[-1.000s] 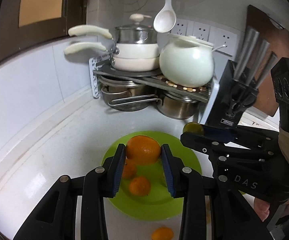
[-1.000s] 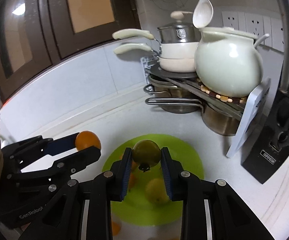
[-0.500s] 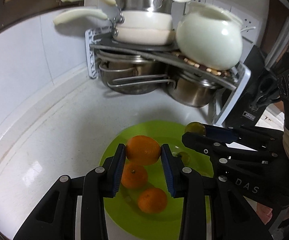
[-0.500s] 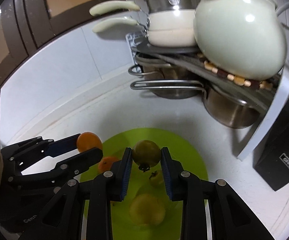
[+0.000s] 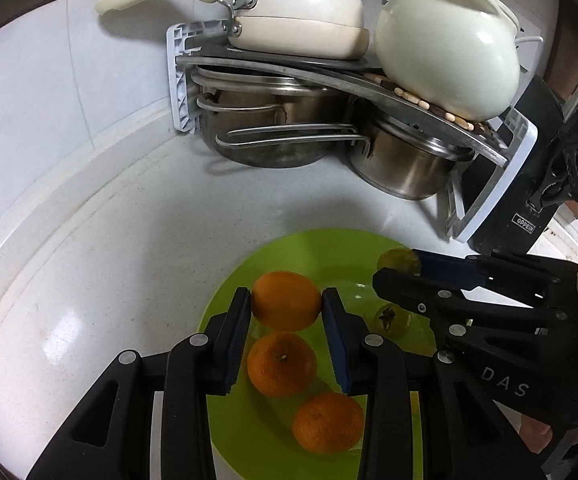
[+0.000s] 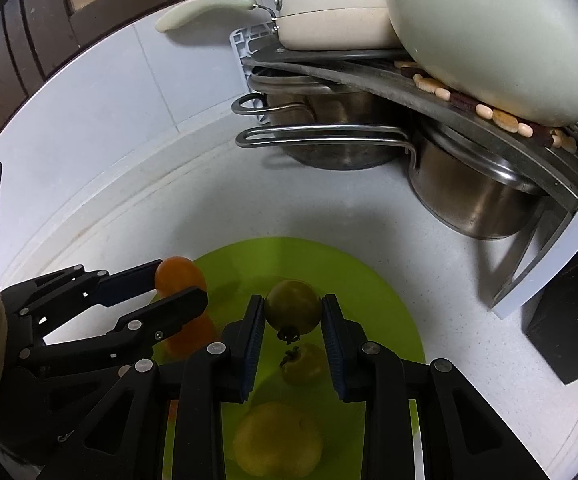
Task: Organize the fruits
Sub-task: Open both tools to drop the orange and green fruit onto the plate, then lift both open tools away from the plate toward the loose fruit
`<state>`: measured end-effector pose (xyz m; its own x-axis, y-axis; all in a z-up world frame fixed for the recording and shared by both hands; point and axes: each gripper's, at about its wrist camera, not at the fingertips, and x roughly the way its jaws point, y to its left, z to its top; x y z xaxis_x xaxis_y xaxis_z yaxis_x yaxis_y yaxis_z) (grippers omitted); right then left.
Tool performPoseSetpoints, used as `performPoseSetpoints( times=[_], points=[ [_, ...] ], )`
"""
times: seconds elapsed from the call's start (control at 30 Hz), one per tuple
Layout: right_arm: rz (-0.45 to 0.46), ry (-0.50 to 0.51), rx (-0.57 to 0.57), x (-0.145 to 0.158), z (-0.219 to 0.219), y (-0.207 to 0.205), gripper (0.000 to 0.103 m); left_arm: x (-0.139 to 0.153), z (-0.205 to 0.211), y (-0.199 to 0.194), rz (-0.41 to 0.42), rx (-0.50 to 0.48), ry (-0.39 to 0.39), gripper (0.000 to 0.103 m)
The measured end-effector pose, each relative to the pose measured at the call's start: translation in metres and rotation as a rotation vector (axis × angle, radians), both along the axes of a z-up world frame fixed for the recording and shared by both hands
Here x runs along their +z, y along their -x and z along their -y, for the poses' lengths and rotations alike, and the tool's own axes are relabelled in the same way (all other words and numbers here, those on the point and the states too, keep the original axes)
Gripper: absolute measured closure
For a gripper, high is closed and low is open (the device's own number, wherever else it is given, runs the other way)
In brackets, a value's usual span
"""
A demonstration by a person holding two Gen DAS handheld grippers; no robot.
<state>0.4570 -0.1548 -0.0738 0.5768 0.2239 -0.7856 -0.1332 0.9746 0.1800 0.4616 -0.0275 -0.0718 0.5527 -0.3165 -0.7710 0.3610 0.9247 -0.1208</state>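
In the left wrist view, the left gripper [image 5: 286, 307] is clenched on an orange [image 5: 286, 301], held between its blue-lined fingers [image 5: 238, 336] above the green plate [image 5: 309, 246]. Two more oranges lie on the plate beneath it: a middle orange [image 5: 281, 364] just below the held one, and a near orange [image 5: 327, 422] closer to the camera. The right gripper [image 5: 399, 268] reaches in from the right, pinching a greenish fruit that is mostly hidden by its fingers. A small green fruit with a dark stem [image 5: 391, 317] rests on the plate below it. Behind the plate, on the white counter [image 5: 129, 240], a corner rack [image 5: 329, 76] carries cream pans and a round white pot [image 5: 445, 48], with steel pots underneath.

In the right wrist view, the right gripper [image 6: 293, 312] grips a green tomato [image 6: 293, 307], stem pointing down, over the plate [image 6: 377, 300]. Directly below it a smaller green tomato [image 6: 304, 363] sits on the plate, and a yellow fruit [image 6: 279, 438] lies nearer the camera. The left gripper [image 6: 179, 280] comes in from the left with the orange [image 6: 179, 274] clamped at its tips, over the plate's left edge. A black knife block [image 6: 577, 328] stands at the right.
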Motion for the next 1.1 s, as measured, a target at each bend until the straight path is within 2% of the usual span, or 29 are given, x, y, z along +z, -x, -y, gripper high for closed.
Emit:
performPoseSetpoints(
  times=[0.13, 0.43, 0.83, 0.97, 1.03, 1.1],
  points=[
    [0.003, -0.001, -0.009, 0.001, 0.001, 0.001, 0.072, 0.004, 0.000, 0.001, 0.015, 0.003, -0.005, 0.059],
    [0.050, 0.024, -0.003, 0.018, 0.001, 0.021, 0.072, 0.024, -0.009, 0.021, 0.058, 0.038, 0.000, 0.057],
    [0.143, 0.010, 0.007, 0.058, 0.003, 0.069, 0.072, 0.070, -0.021, 0.072, 0.169, 0.078, 0.010, 0.049],
    [0.172, 0.003, 0.012, 0.070, 0.002, 0.087, 0.071, 0.082, -0.024, 0.091, 0.199, 0.084, 0.016, 0.043],
    [0.186, -0.001, 0.012, 0.075, 0.002, 0.096, 0.064, 0.087, -0.025, 0.100, 0.213, 0.088, 0.014, 0.042],
    [0.202, 0.003, 0.008, 0.079, 0.002, 0.104, 0.064, 0.092, -0.026, 0.111, 0.228, 0.091, 0.012, 0.040]
  ],
)
